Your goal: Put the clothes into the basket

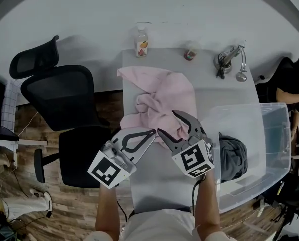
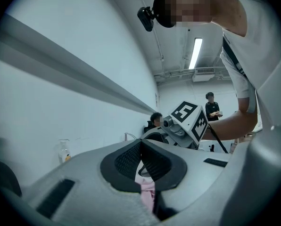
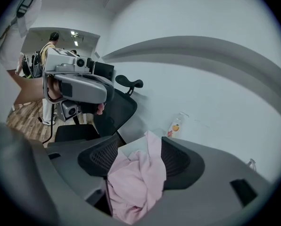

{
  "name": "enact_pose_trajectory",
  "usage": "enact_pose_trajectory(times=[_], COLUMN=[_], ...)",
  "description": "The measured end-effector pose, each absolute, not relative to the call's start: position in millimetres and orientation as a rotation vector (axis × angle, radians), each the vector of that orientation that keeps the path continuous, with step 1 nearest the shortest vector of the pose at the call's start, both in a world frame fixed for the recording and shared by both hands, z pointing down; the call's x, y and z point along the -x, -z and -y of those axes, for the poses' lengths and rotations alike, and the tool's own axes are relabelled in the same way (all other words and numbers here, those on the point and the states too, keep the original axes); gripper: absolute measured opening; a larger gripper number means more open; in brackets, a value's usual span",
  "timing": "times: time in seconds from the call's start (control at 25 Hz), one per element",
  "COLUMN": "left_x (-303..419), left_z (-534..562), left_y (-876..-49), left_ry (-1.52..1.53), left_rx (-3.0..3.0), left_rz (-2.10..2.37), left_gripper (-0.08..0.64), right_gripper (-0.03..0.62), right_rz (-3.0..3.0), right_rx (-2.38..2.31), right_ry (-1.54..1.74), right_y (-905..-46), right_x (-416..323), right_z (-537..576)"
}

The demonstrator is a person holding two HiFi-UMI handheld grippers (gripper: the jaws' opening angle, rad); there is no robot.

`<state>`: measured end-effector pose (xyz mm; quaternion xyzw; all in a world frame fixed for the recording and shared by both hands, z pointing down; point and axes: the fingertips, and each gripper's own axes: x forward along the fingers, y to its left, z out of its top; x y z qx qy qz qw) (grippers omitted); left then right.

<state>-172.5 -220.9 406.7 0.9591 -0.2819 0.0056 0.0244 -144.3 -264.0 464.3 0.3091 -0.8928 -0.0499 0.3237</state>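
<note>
A crumpled pink garment [image 1: 164,99] lies on the grey table [image 1: 154,185]. My left gripper [image 1: 153,132] is at its near edge, shut on a fold of the pink cloth [image 2: 147,189] that shows between its pads. Just right of it, my right gripper [image 1: 167,122] is open. Pink cloth [image 3: 136,178] hangs loosely between the spread jaws of the right gripper [image 3: 136,149]. The basket, a clear plastic bin [image 1: 270,134], stands off the table's right side. A dark grey garment [image 1: 232,157] lies inside it.
A black office chair [image 1: 64,104] stands left of the table. At the table's far edge are a bottle [image 1: 141,41], a small cup [image 1: 190,53] and a metal fixture [image 1: 230,59]. A person [image 1: 295,87] sits beyond the bin at the right.
</note>
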Motion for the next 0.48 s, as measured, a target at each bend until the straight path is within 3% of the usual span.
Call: enact_pose_trajectory(times=[0.48], left_x=[178], left_z=[252], left_y=[-446], left_ry=[-0.048], left_rx=[-2.943], left_rz=[0.855], left_gripper=[0.005], right_gripper=[0.366], right_rz=[2.252], right_rx=[-0.757], right_ry=[0.023], right_y=[-541], right_x=[145], right_z=[298])
